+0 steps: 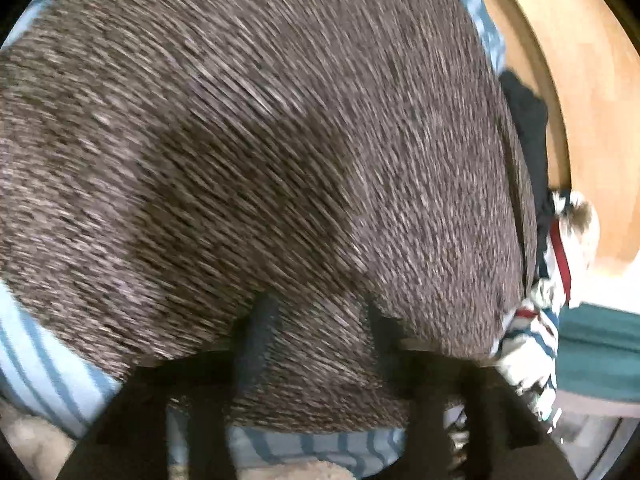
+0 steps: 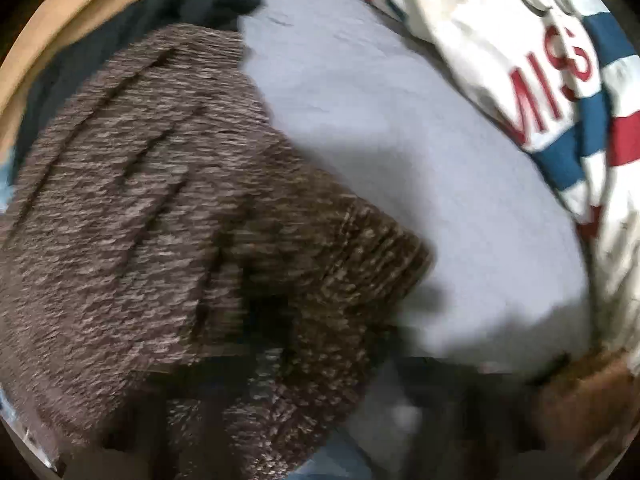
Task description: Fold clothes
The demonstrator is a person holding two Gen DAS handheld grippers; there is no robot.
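Note:
A brown marled knit sweater (image 1: 280, 140) fills the left wrist view, blurred by motion. My left gripper (image 1: 322, 340) is open just above it, its two dark fingers (image 1: 260, 344) standing apart with only flat knit beneath them. In the right wrist view the same sweater (image 2: 140, 200) lies creased at the left, and its ribbed hem (image 2: 372, 256) reaches toward the middle. My right gripper (image 2: 304, 392) points down at the bottom of the frame, badly blurred. A strip of the knit runs down between its dark fingers, and it appears shut on that edge.
A blue striped cloth (image 1: 40, 360) lies under the sweater. A grey-blue cloth (image 2: 400, 140), a white garment with red and blue print (image 2: 540, 60) and a dark garment (image 2: 200, 0) surround it. A wooden surface (image 1: 580, 80) curves along the far side; something teal (image 1: 600, 340) sits at the right.

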